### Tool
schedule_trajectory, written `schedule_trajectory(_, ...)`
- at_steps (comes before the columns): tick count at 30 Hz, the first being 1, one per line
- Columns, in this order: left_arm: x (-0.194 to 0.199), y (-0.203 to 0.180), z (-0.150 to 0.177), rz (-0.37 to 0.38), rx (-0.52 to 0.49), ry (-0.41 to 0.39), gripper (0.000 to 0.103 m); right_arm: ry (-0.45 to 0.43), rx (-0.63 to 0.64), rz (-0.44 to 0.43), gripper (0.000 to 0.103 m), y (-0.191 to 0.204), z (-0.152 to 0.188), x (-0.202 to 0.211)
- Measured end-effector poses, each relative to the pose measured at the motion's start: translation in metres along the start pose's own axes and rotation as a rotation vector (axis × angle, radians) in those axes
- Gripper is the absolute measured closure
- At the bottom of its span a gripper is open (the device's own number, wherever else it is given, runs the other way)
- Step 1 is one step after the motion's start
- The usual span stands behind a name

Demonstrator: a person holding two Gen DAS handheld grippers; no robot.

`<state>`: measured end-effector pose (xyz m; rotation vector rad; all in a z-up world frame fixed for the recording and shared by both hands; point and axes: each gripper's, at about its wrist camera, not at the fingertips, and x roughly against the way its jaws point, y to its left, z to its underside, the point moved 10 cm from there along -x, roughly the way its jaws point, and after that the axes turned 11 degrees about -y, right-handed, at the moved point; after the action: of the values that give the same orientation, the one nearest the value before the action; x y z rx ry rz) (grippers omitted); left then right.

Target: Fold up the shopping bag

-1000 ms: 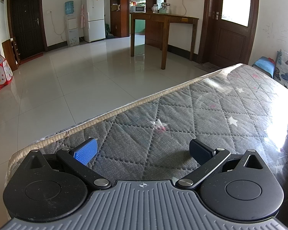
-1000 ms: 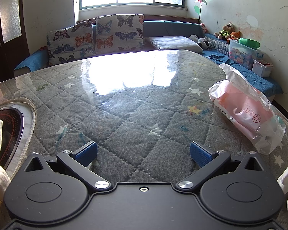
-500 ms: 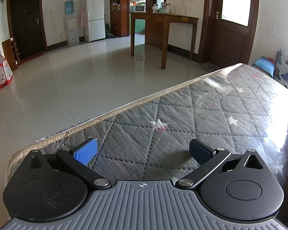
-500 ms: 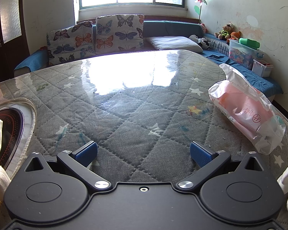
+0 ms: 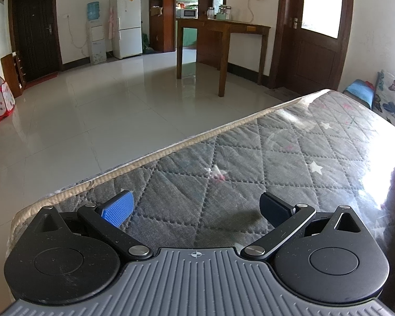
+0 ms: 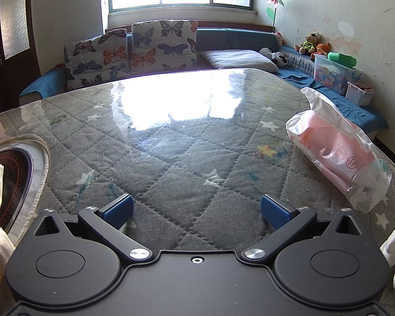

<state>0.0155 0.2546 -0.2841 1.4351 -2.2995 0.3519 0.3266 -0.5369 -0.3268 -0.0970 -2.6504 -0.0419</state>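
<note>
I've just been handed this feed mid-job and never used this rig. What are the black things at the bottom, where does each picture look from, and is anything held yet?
Each picture comes from a camera on a hand-held gripper, looking forward along its two fingers; the black parts are the gripper itself. The left gripper looks across the quilted table cover toward the tiled floor. The right gripper looks toward the window and cushions. Both stand wide open with nothing between the fingers. The shopping bag, crumpled plastic with something pink inside, lies on the cover ahead and to the right of the right gripper, untouched. A round cooktop shows at the left.
</note>
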Motion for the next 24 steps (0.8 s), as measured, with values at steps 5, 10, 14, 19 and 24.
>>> schedule_trajectory(5, 0.007, -0.005, 0.001, 0.033, -0.002, -0.015, 0.000, 0.000, 0.000, 0.000, 0.000, 0.000, 0.000, 0.000)
schedule_trajectory(10, 0.013, -0.009, 0.003, 0.063, -0.005, -0.022, 0.000, 0.000, 0.000, 0.000, 0.000, 0.000, 0.000, 0.000)
schedule_trajectory(14, 0.020, -0.007, 0.006, 0.080, -0.013, -0.026, 0.000, 0.000, 0.000, 0.000, 0.000, 0.000, 0.000, 0.000)
schedule_trajectory(19, 0.035, -0.002, 0.003, 0.081, -0.031, -0.049, 0.000, 0.000, 0.000, 0.000, 0.000, 0.000, 0.000, 0.000)
schedule_trajectory(24, 0.052, 0.004, -0.001, 0.079, -0.049, -0.075, 0.000, 0.000, 0.000, 0.000, 0.000, 0.000, 0.000, 0.000)
